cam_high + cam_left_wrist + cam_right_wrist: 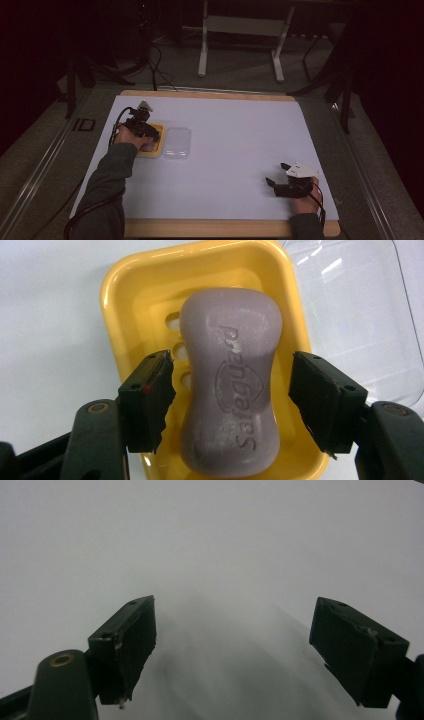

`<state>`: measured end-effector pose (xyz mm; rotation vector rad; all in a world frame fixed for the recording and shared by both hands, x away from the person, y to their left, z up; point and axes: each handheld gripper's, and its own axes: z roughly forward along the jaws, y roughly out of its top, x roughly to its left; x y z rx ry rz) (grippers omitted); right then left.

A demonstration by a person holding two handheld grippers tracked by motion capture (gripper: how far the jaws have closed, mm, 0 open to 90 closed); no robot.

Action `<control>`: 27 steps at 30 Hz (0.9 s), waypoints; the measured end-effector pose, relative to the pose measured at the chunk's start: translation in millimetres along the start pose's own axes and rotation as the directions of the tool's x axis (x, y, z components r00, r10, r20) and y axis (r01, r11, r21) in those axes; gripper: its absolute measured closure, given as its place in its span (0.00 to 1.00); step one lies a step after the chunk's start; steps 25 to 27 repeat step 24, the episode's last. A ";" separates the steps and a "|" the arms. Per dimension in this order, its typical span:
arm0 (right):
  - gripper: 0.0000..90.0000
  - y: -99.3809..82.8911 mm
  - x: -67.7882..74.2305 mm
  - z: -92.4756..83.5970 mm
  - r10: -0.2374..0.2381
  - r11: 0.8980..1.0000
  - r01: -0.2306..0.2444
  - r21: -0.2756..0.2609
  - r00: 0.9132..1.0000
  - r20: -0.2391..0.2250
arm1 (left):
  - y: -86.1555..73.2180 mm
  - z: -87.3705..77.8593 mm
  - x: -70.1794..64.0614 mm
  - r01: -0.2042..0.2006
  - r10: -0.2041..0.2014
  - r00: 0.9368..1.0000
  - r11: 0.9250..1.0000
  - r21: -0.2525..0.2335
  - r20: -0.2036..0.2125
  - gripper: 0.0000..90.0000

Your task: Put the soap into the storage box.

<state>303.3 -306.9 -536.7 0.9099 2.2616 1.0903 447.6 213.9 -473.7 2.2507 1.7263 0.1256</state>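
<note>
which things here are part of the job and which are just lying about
In the job:
- purple soap bar
- yellow soap dish under it
- clear lid beside the dish
- left gripper, open astride the soap

Lying about:
- right gripper, open over bare table
- white frame behind

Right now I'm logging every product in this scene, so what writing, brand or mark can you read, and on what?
"Safeguard": pressed into the top of the purple soap bar in the yellow soap dish, upside down in the left gripper view, with a shield outline around it.
"ID" or "01": pale marks on the dark floor left of the table, too blurred to read for certain.
</note>
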 end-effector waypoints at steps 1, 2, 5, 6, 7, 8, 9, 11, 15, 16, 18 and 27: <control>0.21 0.0 -0.1 0.0 0.000 1.000 0.000 0.000 1.000 0.000 | -1.0 -2.0 0.6 -0.002 0.002 1.000 1.000 -0.004 0.003 0.38; 0.21 0.0 -0.1 0.0 0.000 1.000 0.000 0.000 1.000 0.000 | -1.0 -2.0 0.6 -0.002 0.002 1.000 1.000 -0.004 0.003 0.38; 0.21 0.1 0.1 0.0 0.001 1.000 -0.001 0.002 1.000 -0.001 | -3.0 -6.9 -1.5 -0.030 0.030 1.000 0.999 -0.011 0.003 0.38; 0.21 0.1 0.1 0.0 0.000 1.000 0.000 0.003 1.000 0.000 | -3.3 -8.3 -1.8 -0.034 0.034 0.999 0.999 -0.016 0.005 0.38; 0.21 0.1 0.3 0.0 0.000 1.000 0.000 0.003 1.000 0.000 | -3.6 -9.6 -2.1 -0.041 0.041 0.999 0.999 -0.023 0.008 0.38; 0.21 0.1 0.3 0.0 -0.001 1.000 0.001 0.003 1.000 0.000 | -4.1 -10.5 -2.7 -0.046 0.046 0.999 0.998 -0.031 0.011 0.38; 0.21 0.1 0.3 0.0 -0.001 1.000 0.001 0.003 1.000 0.000 | -4.7 -11.4 -3.5 -0.054 0.055 0.998 0.998 -0.039 0.009 0.38; 0.21 0.1 0.4 0.0 -0.001 1.000 0.001 0.004 1.000 0.000 | -6.6 -13.4 -5.7 -0.085 0.085 0.996 0.995 -0.055 0.005 0.42; 0.21 0.1 0.3 0.0 -0.002 1.000 0.002 0.004 1.000 0.000 | -8.8 -14.7 -8.0 -0.104 0.104 0.995 0.992 -0.072 0.004 0.42; 0.21 0.1 0.3 0.0 -0.001 1.000 0.001 0.004 1.000 -0.001 | -10.4 -15.9 -10.3 -0.124 0.125 0.992 0.989 -0.078 0.002 0.42; 0.21 0.1 0.4 0.1 -0.002 1.000 0.002 0.004 1.000 -0.001 | -11.7 -17.6 -12.3 -0.142 0.143 0.990 0.986 -0.090 -0.002 0.42; 0.21 0.2 0.0 0.5 0.000 1.000 0.000 0.007 1.000 -0.003 | -26.3 -23.3 -23.6 -0.197 0.191 0.980 0.960 -0.198 -0.049 0.42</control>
